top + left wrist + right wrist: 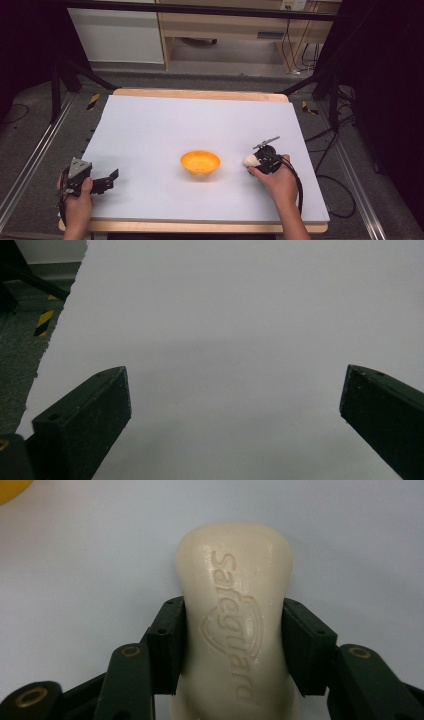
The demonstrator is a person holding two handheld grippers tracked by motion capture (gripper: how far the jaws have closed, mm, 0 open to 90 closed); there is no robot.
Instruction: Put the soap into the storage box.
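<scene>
An orange bowl sits near the middle of the white table sheet. To its right, my right gripper is shut on a cream bar of soap, just above or on the sheet. In the right gripper view the soap bears embossed lettering and my right gripper presses both black pads against its sides; a sliver of the bowl shows at the top left. At the table's front left, my left gripper is open, jaws wide apart over bare sheet in the left gripper view, with nothing between them.
The wooden table edge frames the sheet. Dark floor with a yellow-black tape mark lies beyond the sheet's left edge. Cables trail on the floor at the right. Cabinets stand at the back.
</scene>
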